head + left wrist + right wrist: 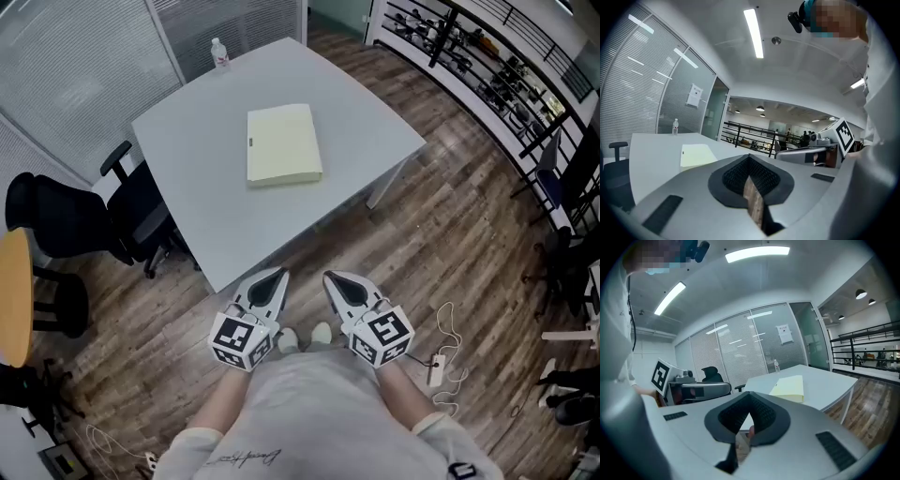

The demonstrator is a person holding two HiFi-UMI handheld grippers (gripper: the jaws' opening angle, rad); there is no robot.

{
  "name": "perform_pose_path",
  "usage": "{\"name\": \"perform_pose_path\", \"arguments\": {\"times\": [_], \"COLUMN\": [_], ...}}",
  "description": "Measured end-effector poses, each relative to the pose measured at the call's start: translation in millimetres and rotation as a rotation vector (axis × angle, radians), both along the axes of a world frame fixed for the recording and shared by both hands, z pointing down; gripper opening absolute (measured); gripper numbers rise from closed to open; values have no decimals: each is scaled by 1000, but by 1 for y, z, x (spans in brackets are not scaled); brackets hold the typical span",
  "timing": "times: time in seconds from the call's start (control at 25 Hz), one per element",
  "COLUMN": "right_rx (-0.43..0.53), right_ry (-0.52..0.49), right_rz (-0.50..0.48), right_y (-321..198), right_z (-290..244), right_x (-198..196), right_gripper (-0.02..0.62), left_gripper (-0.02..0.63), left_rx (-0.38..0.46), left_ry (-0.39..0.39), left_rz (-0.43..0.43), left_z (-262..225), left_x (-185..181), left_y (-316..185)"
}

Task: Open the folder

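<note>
A closed pale yellow folder [284, 144] lies flat near the middle of the white table [375, 131]. It also shows in the left gripper view as the folder [696, 155] and in the right gripper view as the folder [790, 389]. My left gripper [277, 274] and right gripper [331, 277] hang side by side over the wooden floor, short of the table's near edge and well apart from the folder. Both are shut with nothing between the jaws. The left gripper [749, 161] and right gripper [749, 399] point towards the table.
A water bottle [220, 54] stands at the table's far corner. Black office chairs [56, 220] sit left of the table beside a round wooden tabletop [14, 295]. A black railing [487, 56] runs along the upper right. Cables [441, 361] lie on the floor at the right.
</note>
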State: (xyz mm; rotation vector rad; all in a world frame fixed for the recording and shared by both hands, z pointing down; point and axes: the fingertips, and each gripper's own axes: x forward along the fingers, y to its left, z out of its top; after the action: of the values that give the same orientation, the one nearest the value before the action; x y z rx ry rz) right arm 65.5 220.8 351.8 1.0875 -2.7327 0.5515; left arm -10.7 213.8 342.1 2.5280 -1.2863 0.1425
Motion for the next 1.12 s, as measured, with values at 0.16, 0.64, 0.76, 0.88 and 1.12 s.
{"name": "perform_pose_path", "arguments": {"times": [0.16,0.64,0.76,0.88,1.12], "right_rx": [-4,4,2,-2,-18], "right_ry": [-27,-25,-33,-41,-43], "right_rz": [-16,-53,-58,-62,-80], "right_y": [1,8,11,12,9], "right_z": [-3,-1,-2,-1,6], "right_x": [2,29,34,34,27], "right_gripper": [20,20,20,20,20], "left_gripper": [9,9,9,9,9], "left_rx": [9,15,11,5,-10], "left_ry": [-1,-5,-11,-19,-20], "left_rz": [-5,-6,-10,-12,-26], "left_z": [-4,-6,-6,-4,1], "left_x": [6,41,46,46,38], "left_y": [-1,3,7,11,8]}}
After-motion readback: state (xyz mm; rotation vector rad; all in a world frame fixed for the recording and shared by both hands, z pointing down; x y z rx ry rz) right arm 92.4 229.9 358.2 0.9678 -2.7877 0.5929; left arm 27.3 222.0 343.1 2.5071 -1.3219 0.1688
